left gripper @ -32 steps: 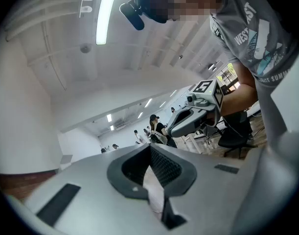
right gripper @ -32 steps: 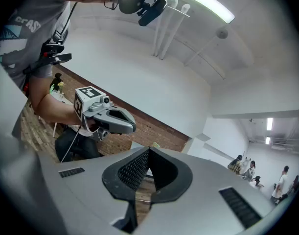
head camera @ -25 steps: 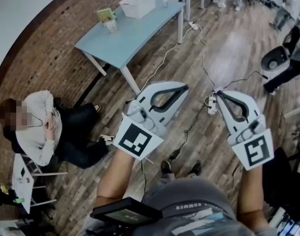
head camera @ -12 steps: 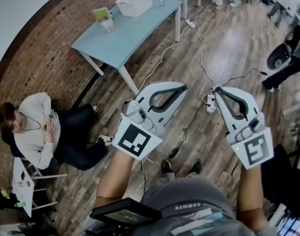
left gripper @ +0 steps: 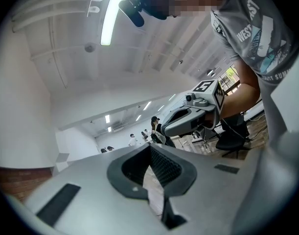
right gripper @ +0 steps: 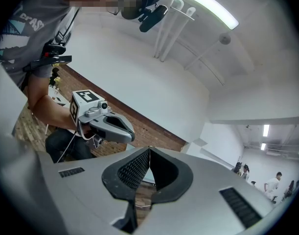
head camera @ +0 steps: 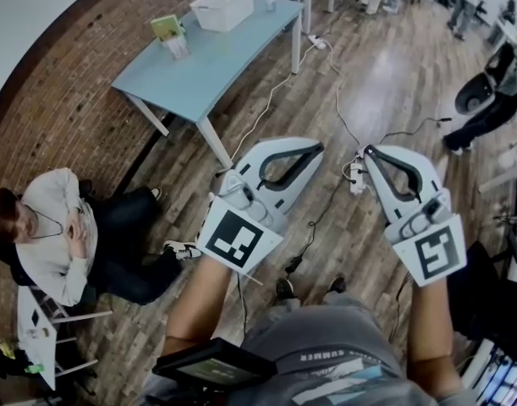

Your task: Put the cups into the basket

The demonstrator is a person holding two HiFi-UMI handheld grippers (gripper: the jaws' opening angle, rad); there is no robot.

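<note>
Head view, tongs: the left tongs (head camera: pixel 316 149) and the right tongs (head camera: pixel 370 152) are held side by side over the wooden floor (head camera: pixel 393 83). Both are closed and hold nothing.
Head view, basket: a white basket (head camera: pixel 222 8) stands on a pale blue tabletop (head camera: pixel 216 57), far ahead and to the left of the left tongs.
Head view, cups: a small green-topped item (head camera: pixel 171 36) stands on the tabletop left of the basket. It is too small to tell whether it is a cup.
Head view, in between: bare floor, a white cable (head camera: pixel 343 117) and a power strip (head camera: pixel 355 174) lie between the tongs and the tabletop.
Head view, surroundings: a seated person (head camera: pixel 51 235) is by the brick wall (head camera: pixel 55 100), left of the left tongs. A black chair (head camera: pixel 482 100) stands right of the right tongs.
Left gripper view: its jaw tips (left gripper: pixel 150 147) meet with nothing between them. The right tongs (left gripper: pixel 166 129) show beyond, with distant people (left gripper: pixel 154 126) and a ceiling light strip (left gripper: pixel 112 13), none of them in the head view. Tabletop and basket are out of sight.
Right gripper view: its jaw tips (right gripper: pixel 149 150) also meet, empty. The left tongs (right gripper: pixel 131 135) show beyond against the brick wall, under a white ceiling. No basket or cup is visible.
</note>
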